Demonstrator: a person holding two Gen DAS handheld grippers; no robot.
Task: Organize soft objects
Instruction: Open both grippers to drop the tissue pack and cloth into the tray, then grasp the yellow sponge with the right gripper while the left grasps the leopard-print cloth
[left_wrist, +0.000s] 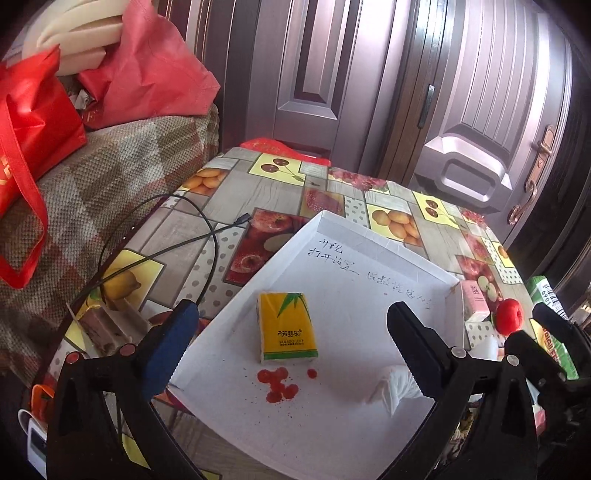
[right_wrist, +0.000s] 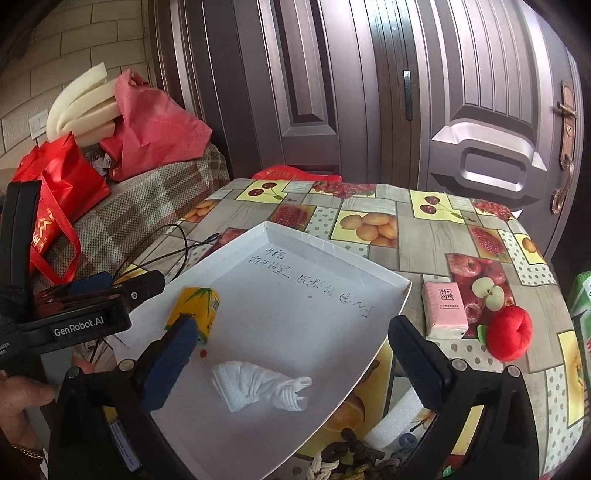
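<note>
My right gripper (right_wrist: 291, 332), released, hangs over the white tray (right_wrist: 332, 236); inside it, the limp crumpled tissue (right_wrist: 258, 384) should be pinched mid-bundle; left gripper (left_wrist: 291, 332) likewise released

In the left wrist view the right finger of the left gripper (left_wrist: 295, 343) covers part of the white cloth (left_wrist: 391, 384), and the white tray (left_wrist: 369, 266) hides the lower part of the pink tissue pack (left_wrist: 474, 299). In the right wrist view the right gripper (right_wrist: 295, 354) hides a corner of the yellow tissue pack (right_wrist: 195, 306). The green package (right_wrist: 581, 295) is cut off by the edge. The handwriting (right_wrist: 314, 284) on the tray is too small to read.
</note>
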